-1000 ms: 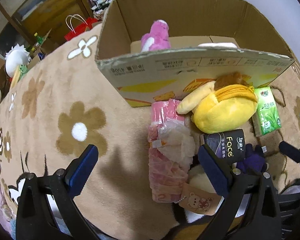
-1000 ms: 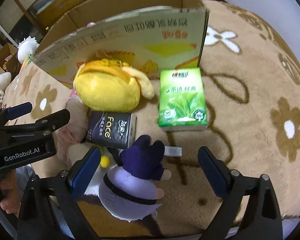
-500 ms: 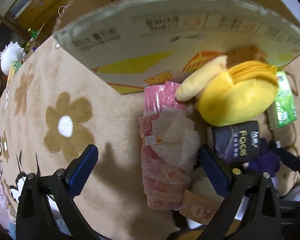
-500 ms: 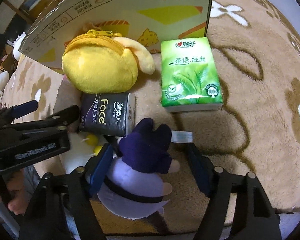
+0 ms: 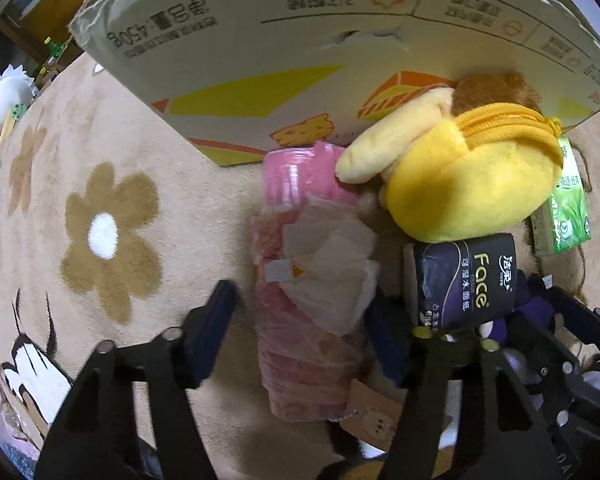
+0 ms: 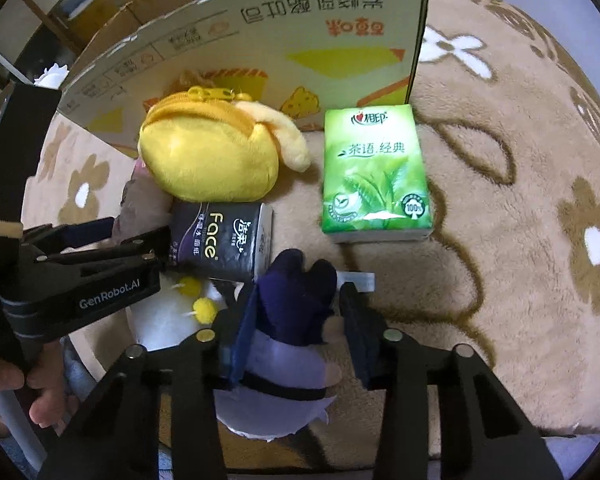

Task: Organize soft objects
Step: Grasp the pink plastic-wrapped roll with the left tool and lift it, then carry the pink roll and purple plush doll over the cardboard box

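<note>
A pink tissue pack with a white tissue sticking out lies on the flowered rug in front of the cardboard box. My left gripper straddles it, jaws narrowed around it with a small gap on the left. A purple plush toy lies near the front of the rug. My right gripper is shut on it at the hat. The yellow plush pouch, black Face tissue pack and green tissue pack lie between.
The box wall rises just behind the pile. A white plush with yellow pompoms lies beside the purple toy. The left gripper body crosses the right wrist view. Rug with brown flowers spreads left and right.
Both grippers have moved down and forward. The left jaws have narrowed around the pink tissue pack. The right jaws have closed onto the purple plush toy.
</note>
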### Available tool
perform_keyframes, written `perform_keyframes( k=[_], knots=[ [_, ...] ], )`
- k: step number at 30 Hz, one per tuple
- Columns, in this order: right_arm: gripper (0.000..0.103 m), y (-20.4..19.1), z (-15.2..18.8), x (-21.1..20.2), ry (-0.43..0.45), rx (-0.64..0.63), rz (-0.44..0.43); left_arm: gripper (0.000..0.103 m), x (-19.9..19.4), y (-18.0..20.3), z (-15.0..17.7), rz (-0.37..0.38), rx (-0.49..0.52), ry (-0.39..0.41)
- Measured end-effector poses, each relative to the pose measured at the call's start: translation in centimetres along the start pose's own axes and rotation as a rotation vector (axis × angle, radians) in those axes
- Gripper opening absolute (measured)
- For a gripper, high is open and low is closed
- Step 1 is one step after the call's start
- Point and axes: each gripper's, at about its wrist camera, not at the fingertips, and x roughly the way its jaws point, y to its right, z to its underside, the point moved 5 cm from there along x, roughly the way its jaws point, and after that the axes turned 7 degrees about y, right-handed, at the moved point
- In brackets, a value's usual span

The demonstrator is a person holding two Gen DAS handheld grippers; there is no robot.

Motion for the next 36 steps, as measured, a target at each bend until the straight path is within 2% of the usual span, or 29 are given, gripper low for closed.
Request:
perform_keyframes(
  k=[2,4,8,12,23,28,36],
  knots=[
    [0.041,-0.2,0.1,0.0,0.001,0.003,-0.006,0.047,-0.1,-0.1,0.1,-0.011,0.007,0.0],
    [0.04,-0.2,0.0,-0.2,0.002,0.007,-0.01,0.046,-0.2,-0.3,0.2,-0.015,0.007,0.001],
    [0.039,-0.2,-0.1,-0.5,0.012,0.005,-0.015,0.045,-0.4,-0.2,0.4,-0.022,0.005,0.001],
    [0.038,2.0,0.0,-2.7,0.035,0.01,-0.022,0.044,-0.9,-0.9,1.1,-0.031,0.001,0.005],
    [0.037,4.3,-1.6,-6.6,0.179,0.008,0.01,0.044,-3.9,-1.8,1.6,-0.038,-0.036,0.067],
    [0.037,4.0,-2.8,-8.9,0.286,0.016,0.013,0.044,-7.0,-1.3,2.3,-0.055,-0.037,0.142],
    [0.037,3.5,-5.1,-13.4,0.48,0.003,0.005,0.044,-12.8,-1.6,1.6,-0.039,-0.061,0.328]
  ],
)
